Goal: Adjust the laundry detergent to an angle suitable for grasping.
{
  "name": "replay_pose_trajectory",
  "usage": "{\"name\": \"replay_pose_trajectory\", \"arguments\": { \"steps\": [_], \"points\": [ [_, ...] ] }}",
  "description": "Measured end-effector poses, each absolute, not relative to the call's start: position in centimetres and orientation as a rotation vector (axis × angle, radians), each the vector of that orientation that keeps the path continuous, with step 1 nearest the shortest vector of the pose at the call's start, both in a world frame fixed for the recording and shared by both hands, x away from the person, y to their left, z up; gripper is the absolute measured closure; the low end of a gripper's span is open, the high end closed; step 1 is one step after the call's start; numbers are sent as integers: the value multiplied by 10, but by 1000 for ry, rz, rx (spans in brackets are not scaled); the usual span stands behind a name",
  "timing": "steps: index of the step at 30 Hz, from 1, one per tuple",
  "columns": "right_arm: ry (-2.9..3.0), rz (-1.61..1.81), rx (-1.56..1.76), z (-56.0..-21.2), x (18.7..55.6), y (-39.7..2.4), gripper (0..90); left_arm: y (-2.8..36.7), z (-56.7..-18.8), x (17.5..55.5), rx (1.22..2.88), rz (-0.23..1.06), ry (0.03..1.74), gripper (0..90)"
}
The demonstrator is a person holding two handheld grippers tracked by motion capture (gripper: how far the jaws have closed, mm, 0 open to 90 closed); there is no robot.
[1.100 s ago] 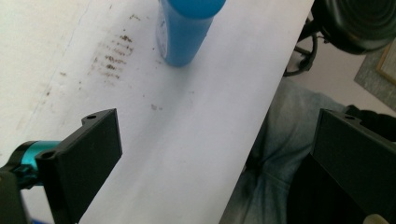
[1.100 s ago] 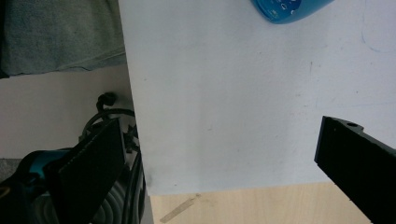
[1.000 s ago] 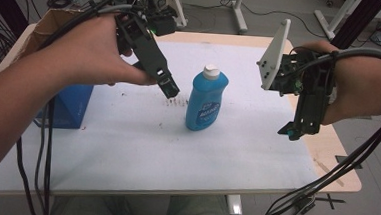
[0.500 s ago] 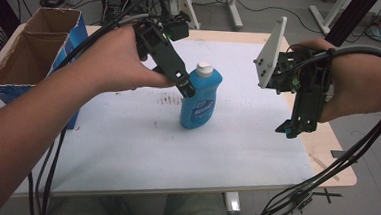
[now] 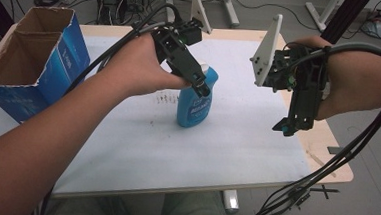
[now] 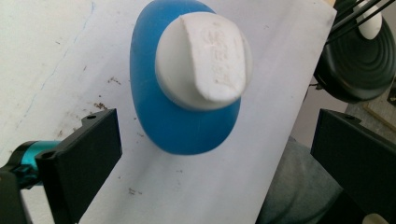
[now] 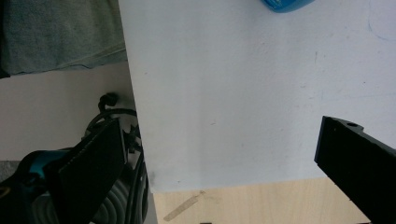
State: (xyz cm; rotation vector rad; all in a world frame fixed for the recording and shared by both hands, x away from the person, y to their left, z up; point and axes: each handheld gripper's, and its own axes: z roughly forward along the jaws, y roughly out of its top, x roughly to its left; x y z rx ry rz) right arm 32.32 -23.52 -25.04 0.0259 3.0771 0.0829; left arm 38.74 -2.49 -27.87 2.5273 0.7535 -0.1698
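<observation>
Both grippers gape empty; the left gripper (image 5: 202, 88) straddles the blue bottle (image 6: 184, 116) from above, seemingly to grasp it; the right gripper (image 5: 292, 126) hangs well aside.

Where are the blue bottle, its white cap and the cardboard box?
blue bottle (image 5: 194, 108): high view, on the labelled front of the body.
white cap (image 6: 205, 60): left gripper view, on the embossed top of the flip lid.
cardboard box (image 5: 66, 62): high view, on the blue outer side wall.

Left gripper (image 5: 200, 85) is covering the blue bottle's (image 5: 194, 105) cap; cardboard box (image 5: 28, 62) is running off at nine o'clock.
</observation>
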Motion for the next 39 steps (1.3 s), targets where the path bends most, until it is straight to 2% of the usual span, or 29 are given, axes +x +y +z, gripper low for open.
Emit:
{"name": "replay_pose_trajectory", "arguments": {
  "steps": [20,39],
  "points": [
    [3081,83,45,-252,324,-236,10,-47,-300,395,2519,-102,774,18],
    [3086,78,49,-255,326,-235,10,-53,-310,397,2515,40,836,44]
  ]
}}
